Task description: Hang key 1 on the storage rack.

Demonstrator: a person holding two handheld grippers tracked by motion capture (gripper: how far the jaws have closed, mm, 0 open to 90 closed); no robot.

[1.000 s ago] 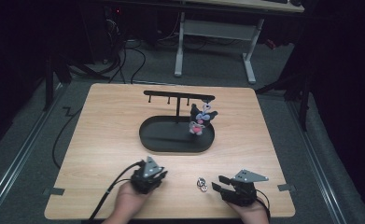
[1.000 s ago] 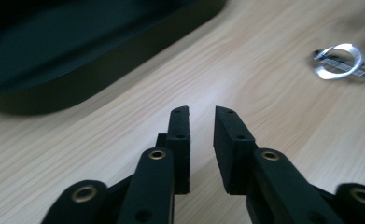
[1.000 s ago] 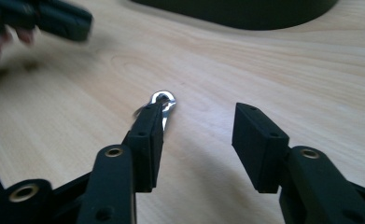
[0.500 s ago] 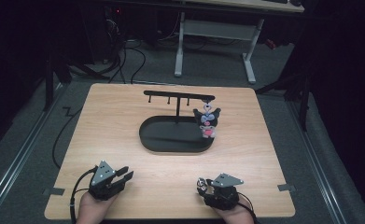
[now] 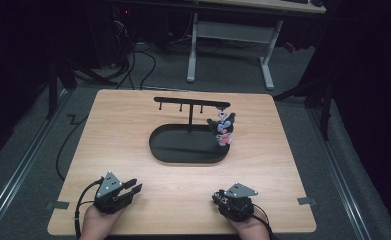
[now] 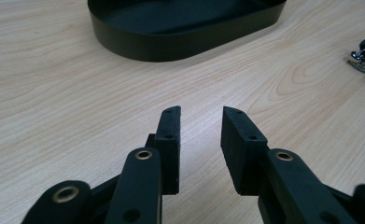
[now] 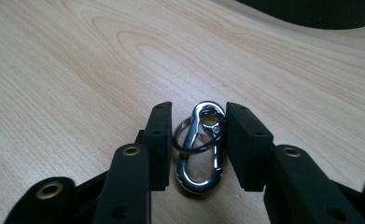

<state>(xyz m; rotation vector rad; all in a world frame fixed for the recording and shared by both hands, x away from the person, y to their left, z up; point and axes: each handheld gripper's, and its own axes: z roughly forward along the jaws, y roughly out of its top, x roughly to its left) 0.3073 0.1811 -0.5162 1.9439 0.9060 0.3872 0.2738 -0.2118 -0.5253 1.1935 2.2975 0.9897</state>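
Your right claw point(image 7: 196, 140) just closing, pads flanking carabiner clip point(image 7: 200, 149), near worktop point(image 5: 133, 135) front edge; left claw point(image 6: 201, 135) narrow, empty, bare wood ahead.

We have pulled both grippers back toward the near table edge.
Our right gripper point(image 7: 198, 140) has just been closing, its jaws now bracketing the metal clip point(image 7: 200, 148); left gripper point(image 5: 128, 188) swung leftward.

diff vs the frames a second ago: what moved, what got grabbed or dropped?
The left gripper moved left across the table's near edge, away from the metal clip; its jaws opened slightly and hold nothing. The right gripper shifted slightly left to the clip, and its jaws have just closed around it, pads at its sides. The plush charm swung a little on the stand. The black tray stayed put.
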